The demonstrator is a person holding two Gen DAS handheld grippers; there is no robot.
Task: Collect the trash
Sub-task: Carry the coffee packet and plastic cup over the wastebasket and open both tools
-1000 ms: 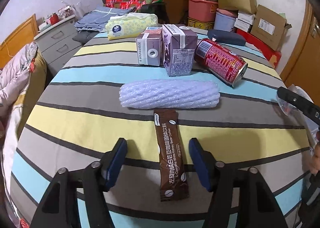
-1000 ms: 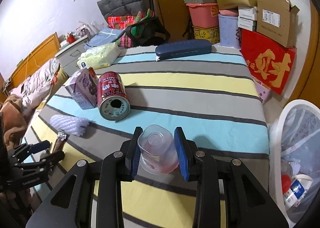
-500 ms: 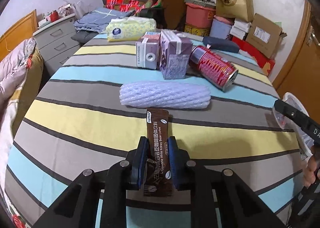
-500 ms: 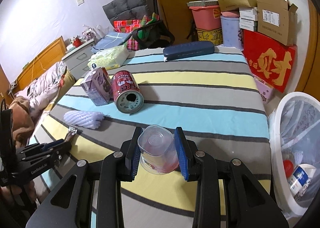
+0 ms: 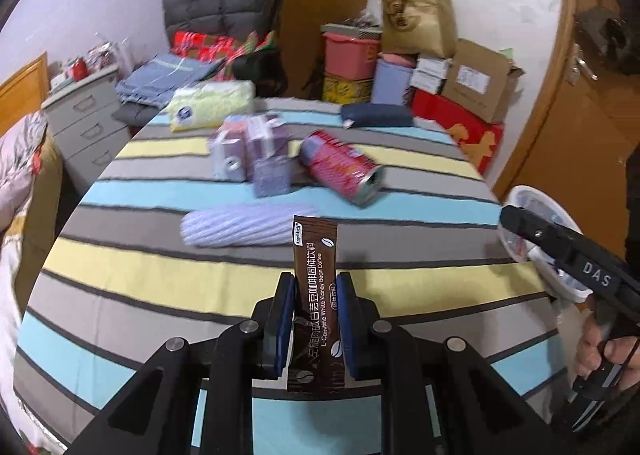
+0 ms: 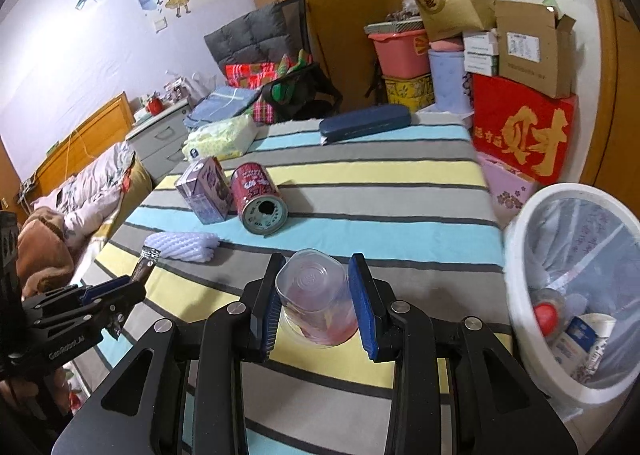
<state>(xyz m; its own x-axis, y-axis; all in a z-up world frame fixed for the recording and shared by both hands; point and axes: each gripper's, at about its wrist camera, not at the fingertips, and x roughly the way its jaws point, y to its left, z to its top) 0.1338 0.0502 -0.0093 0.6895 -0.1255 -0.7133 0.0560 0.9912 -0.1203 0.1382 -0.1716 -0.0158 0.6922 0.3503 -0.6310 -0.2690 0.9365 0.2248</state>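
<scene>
Trash is in both my tools. My left tool (image 5: 316,319) is clenched on a brown coffee sachet (image 5: 316,283), held clear above the striped worktop (image 5: 160,267). My right tool (image 6: 316,299) grips a clear plastic cup (image 6: 314,295) between its blue pads, near the worktop's edge. Just beside that edge stands a white bin (image 6: 516,255) with a clear liner and some rubbish inside. On the worktop lie a red can (image 6: 258,197) on its side, purple cartons (image 6: 206,191) and a white foam sleeve (image 6: 182,245).
</scene>
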